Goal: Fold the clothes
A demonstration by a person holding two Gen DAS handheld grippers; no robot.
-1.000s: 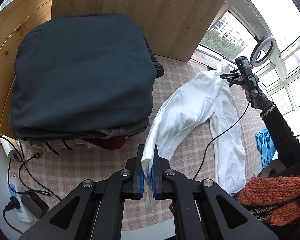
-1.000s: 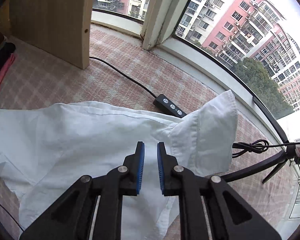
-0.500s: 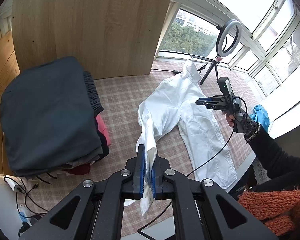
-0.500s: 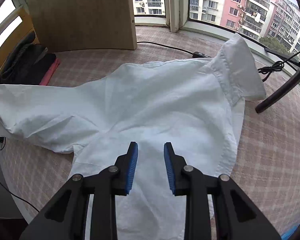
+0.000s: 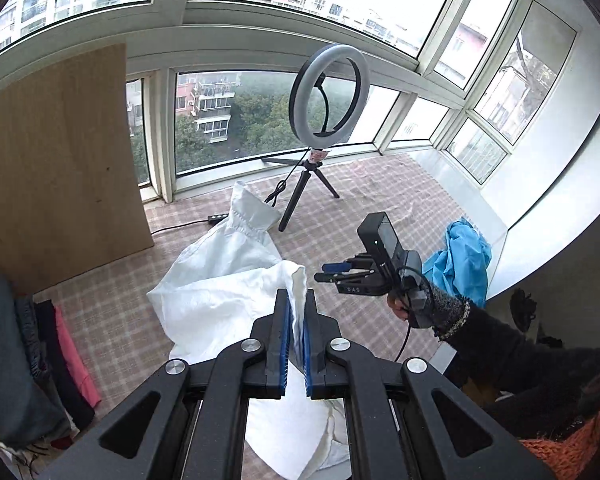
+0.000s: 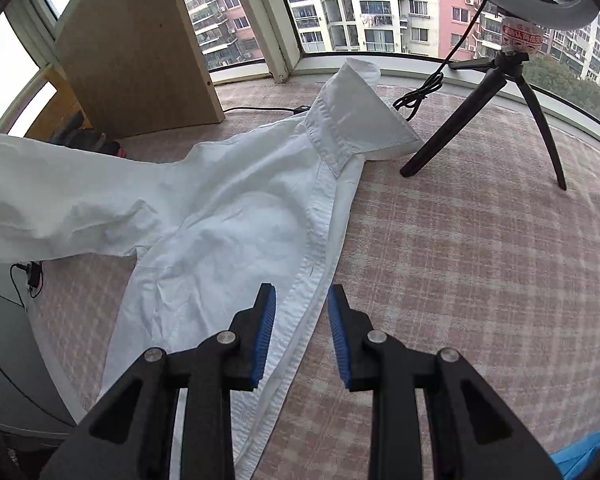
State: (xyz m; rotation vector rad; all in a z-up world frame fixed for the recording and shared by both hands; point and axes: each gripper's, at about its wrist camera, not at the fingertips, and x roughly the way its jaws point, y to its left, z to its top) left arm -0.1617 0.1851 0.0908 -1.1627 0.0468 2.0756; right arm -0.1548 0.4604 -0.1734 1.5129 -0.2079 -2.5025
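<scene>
White cotton collared shirt (image 6: pixel 228 216) lies spread on the pink checked worktop (image 6: pixel 480 260), one sleeve lifted; left gripper (image 5: pixel 296 344) jaws pinch the sleeve end; right gripper (image 6: pixel 300 332) jaws spread, hovering over the front placket; cloth looks light, limp; best taken at hems, seams.

Shirt (image 6: pixel 228 216), tripod (image 6: pixel 496 120) on checked cloth (image 6: pixel 480 264)

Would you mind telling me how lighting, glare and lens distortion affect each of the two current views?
Left wrist view: strong fisheye bending of the window frames, sky blown out, white shirt evenly daylit, sharp. Right wrist view: window at left overexposed, checked cloth curves outward, soft shadows only, dark vignette in the corners.
</scene>
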